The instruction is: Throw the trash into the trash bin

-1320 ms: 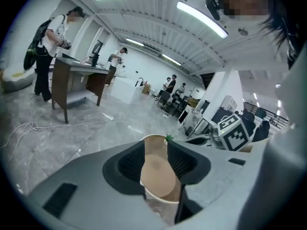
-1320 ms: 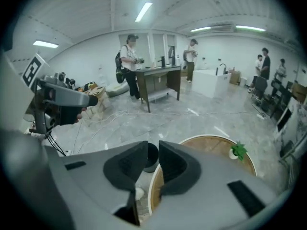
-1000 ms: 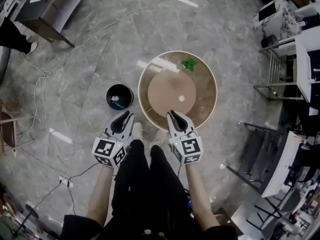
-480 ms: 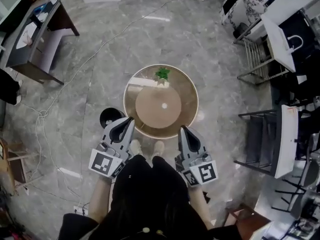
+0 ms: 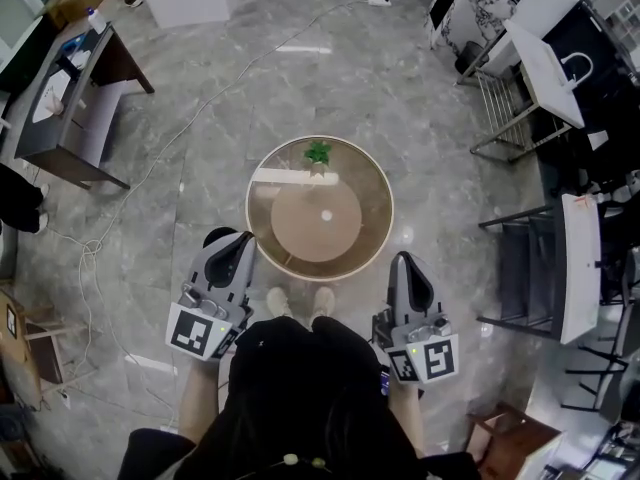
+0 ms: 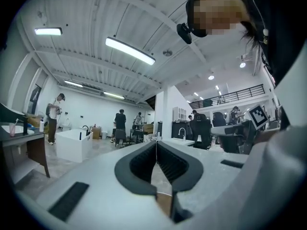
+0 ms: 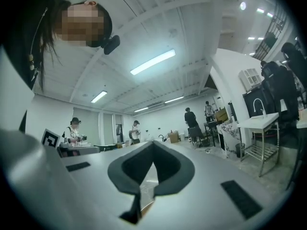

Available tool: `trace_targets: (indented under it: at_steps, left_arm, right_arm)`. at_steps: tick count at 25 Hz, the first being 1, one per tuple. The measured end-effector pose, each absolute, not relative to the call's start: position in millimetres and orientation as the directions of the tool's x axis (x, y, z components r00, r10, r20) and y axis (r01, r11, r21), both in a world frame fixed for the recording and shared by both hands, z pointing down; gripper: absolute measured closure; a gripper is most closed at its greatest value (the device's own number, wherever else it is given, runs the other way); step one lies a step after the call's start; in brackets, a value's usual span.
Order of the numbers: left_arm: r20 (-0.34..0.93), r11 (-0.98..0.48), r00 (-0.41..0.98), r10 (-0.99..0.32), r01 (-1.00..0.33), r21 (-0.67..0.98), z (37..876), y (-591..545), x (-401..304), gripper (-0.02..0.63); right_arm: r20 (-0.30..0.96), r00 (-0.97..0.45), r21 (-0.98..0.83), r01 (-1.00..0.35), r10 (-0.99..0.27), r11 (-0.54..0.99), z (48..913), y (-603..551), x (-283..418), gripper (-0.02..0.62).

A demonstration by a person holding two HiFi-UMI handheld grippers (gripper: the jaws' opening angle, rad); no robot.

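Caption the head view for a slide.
Standing at a round table, person holds left gripper and right gripper shut, empty, near trash bin.

A round table [image 5: 372,180] stands on marble floor [image 5: 430,118], a white cable [image 5: 160,153] snaking nearby.

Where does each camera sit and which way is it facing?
Head view: head-mounted, facing down at the table; shows left claw, right claw, shoes.
Left gripper view: on left claw, facing level into the room; shows shut jaws.
Right gripper view: likewise on right claw, jaws shut.
Shared: both gripper views catch the person's head.
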State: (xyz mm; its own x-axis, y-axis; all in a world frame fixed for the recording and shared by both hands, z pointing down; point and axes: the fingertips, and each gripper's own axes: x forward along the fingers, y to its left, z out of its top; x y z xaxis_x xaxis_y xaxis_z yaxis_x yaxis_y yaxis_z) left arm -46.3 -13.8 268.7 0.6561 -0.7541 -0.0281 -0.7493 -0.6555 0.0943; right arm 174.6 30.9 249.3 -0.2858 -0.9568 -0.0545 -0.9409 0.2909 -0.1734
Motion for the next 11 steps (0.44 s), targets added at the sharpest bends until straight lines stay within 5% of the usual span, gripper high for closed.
trace_targets:
  at_steps: [11]
  left_arm:
    - [-0.005, -0.636, 0.638, -0.770, -0.766, 0.092, 273.3, -17.3, -45.9, 0.597]
  right_arm:
    - [-0.049, -0.260, -0.167, -0.950, -0.964, 0.265, 247.1, 34.0, 190.0, 0.595]
